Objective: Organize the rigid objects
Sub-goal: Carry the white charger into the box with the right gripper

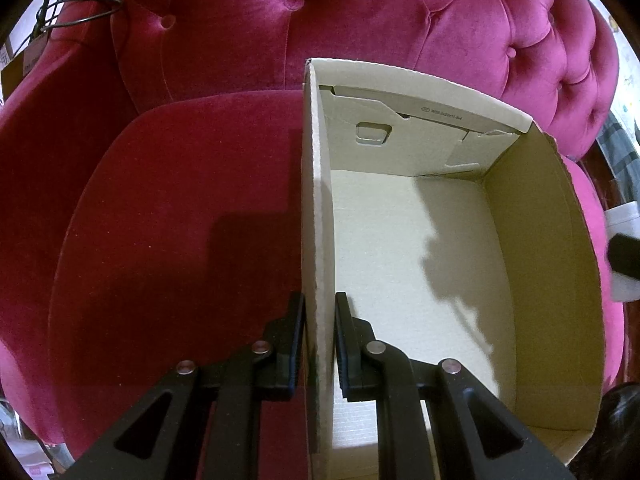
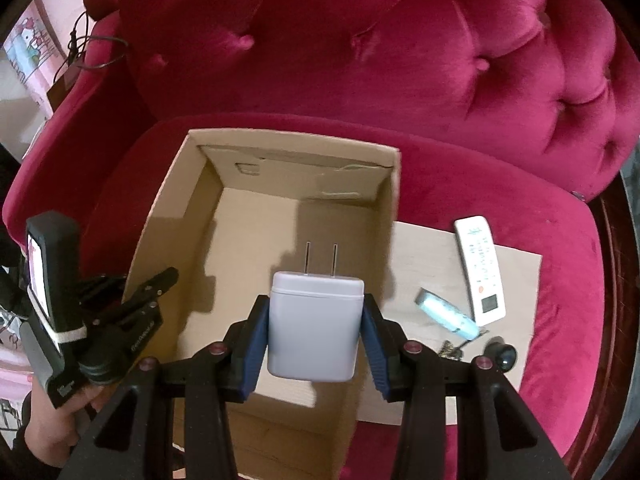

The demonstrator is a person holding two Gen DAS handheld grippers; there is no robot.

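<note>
Sofa; charger [image 2: 314,328] in right tool [image 2: 316,332]

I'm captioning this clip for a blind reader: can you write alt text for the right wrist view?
The right tool grips a white plug adapter, prongs pointing forward, above an open cardboard box on a magenta tufted sofa. Right of the box, a white remote and a light blue stick-shaped object lie on a board; the left tool holds the box's left wall.
</note>
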